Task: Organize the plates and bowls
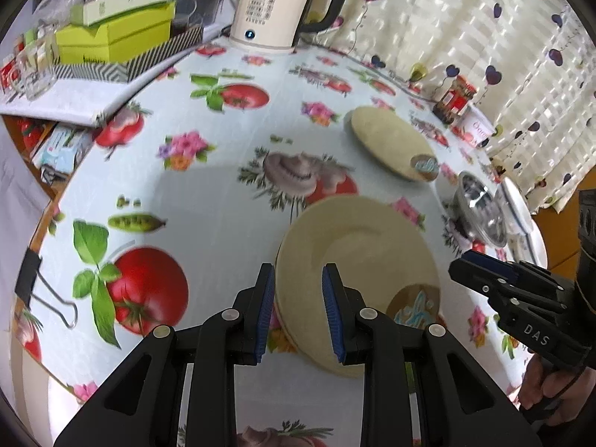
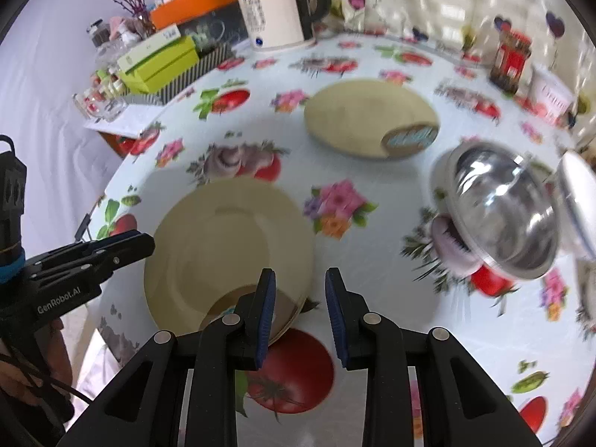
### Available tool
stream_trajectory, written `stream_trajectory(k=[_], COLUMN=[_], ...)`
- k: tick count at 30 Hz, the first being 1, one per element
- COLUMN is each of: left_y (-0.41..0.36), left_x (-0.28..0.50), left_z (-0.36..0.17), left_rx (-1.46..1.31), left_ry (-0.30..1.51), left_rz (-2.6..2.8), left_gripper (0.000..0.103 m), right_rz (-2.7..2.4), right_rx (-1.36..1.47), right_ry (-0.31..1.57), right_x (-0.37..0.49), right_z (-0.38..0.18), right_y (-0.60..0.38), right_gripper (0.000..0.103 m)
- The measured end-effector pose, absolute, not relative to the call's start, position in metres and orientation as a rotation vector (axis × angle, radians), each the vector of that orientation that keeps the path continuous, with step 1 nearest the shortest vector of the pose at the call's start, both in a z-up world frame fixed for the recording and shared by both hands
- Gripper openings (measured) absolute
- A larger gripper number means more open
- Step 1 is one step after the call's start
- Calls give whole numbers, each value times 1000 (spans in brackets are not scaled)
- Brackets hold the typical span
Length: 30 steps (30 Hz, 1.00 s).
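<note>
While both grippers stand spread and empty, the near cream plate (image 1: pixel 357 260) lies below the left gripper (image 1: pixel 298 313) and right gripper (image 2: pixel 300 316).
Beyond: second plate (image 2: pixel 368 115), steel bowl (image 2: pixel 503 212), kettle (image 1: pixel 272 7) on the tablecloth (image 1: pixel 208 193); nothing lies between.

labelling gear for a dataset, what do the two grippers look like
Both are matte black plastic with round silver pivot pins and ribbed blue finger pads. The right gripper carries white "DAS" lettering; the left gripper reads "GenRobot.AI", with a blue band and black cable behind it.

2 cream plates (image 2: pixel 231 246) (image 2: pixel 368 115) lie apart beside 1 steel bowl (image 2: pixel 503 216).
</note>
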<state>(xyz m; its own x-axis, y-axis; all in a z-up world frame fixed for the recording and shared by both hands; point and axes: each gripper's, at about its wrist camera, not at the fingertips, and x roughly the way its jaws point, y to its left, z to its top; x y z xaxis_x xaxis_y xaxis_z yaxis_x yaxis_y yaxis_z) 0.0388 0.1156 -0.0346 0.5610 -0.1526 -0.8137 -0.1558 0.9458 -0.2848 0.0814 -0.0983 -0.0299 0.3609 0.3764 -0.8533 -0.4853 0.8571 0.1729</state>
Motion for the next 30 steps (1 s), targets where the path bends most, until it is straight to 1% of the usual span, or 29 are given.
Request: stream_trajectory(k=[5, 13, 15, 17, 18, 20, 30], left_y=[108, 83, 76, 68, 66, 61, 52], left_x=[52, 73, 78, 82, 84, 89, 108], left_z=[-19, -1, 2, 5, 6, 8, 11], left_rx=[-326, -291, -286, -281, -281, -283, -287], left_ry=[953, 919, 915, 910, 909, 907, 909], left_rz=[-32, -100, -115, -127, -133, -145, -167], left_gripper=[27, 27, 27, 27, 27, 27, 27], right_rz=[529, 467, 450, 437, 429, 423, 362], right_rx=[-114, -95, -95, -94, -96, -95, -163], right_ry=[1016, 972, 961, 947, 943, 941, 914], right_x=[83, 92, 95, 97, 100, 103, 117], right_z=[-10, 11, 15, 19, 20, 21, 26], right_y=[-108, -133, -138, -143, -145, -148, -145], right_gripper=[32, 32, 38, 41, 47, 51, 52])
